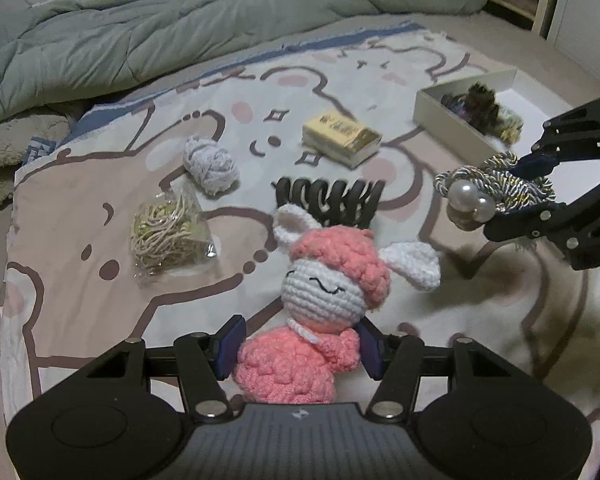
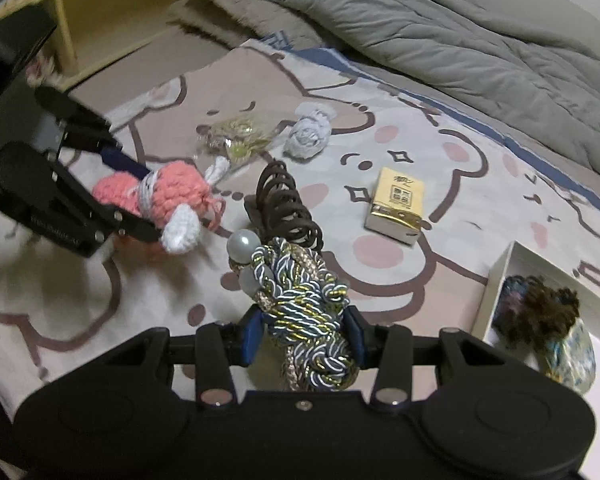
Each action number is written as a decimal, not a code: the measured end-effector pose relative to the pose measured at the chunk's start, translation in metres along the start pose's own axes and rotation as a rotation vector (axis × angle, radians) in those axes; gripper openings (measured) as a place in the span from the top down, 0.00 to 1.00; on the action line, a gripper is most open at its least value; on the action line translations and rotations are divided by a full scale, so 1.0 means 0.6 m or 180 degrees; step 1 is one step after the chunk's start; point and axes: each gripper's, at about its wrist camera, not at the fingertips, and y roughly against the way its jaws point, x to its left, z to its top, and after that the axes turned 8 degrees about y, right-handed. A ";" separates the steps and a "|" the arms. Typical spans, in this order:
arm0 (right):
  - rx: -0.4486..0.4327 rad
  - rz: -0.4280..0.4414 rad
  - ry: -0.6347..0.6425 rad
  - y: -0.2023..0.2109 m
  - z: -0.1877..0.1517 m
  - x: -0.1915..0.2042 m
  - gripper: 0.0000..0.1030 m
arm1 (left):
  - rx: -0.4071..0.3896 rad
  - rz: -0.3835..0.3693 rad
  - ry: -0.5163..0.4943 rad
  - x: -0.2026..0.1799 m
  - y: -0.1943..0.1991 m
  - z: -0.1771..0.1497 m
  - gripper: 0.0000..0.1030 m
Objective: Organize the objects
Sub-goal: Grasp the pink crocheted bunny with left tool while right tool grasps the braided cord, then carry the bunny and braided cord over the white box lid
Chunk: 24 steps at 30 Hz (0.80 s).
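1. A cartoon-print blanket (image 1: 100, 184) covers the bed.
2. The left tool (image 1: 296, 354) clamps a pink crochet bunny (image 1: 324, 280), lifted above the blanket's near edge.
3. The right tool (image 2: 304, 338) clamps a pearl-tipped braided cord (image 2: 308, 312) near the white box (image 2: 496, 280).

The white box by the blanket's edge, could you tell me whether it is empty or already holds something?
Not empty: the lidless white box holds a dark fuzzy scrunchie and other hair ties.

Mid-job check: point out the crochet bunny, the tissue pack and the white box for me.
crochet bunny (image 1: 320, 284): left wrist view, on its white face.
tissue pack (image 2: 396, 200): right wrist view, on its yellow top.
white box (image 1: 452, 114): left wrist view, on its near side wall.
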 end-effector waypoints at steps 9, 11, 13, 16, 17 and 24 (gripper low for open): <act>-0.0118 -0.0160 -0.0371 0.062 0.011 -0.008 0.57 | -0.0285 -0.0015 0.0149 -0.020 0.054 0.016 0.43; -0.0141 -0.0211 -0.0446 0.073 0.008 -0.012 0.57 | -0.0331 -0.0030 0.0187 -0.023 0.062 0.019 0.43; -0.0162 -0.0252 -0.0529 0.081 0.006 -0.018 0.57 | -0.0368 -0.0041 0.0211 -0.027 0.068 0.023 0.43; -0.0226 -0.0300 -0.0618 0.094 0.000 -0.026 0.57 | -0.0402 -0.0059 0.0238 -0.034 0.074 0.028 0.43; -0.0248 -0.0314 -0.0651 0.097 -0.001 -0.029 0.57 | -0.0410 -0.0061 0.0247 -0.036 0.076 0.030 0.43; -0.0390 -0.0408 -0.0782 0.116 -0.006 -0.046 0.57 | -0.0493 -0.0095 0.0298 -0.050 0.081 0.050 0.43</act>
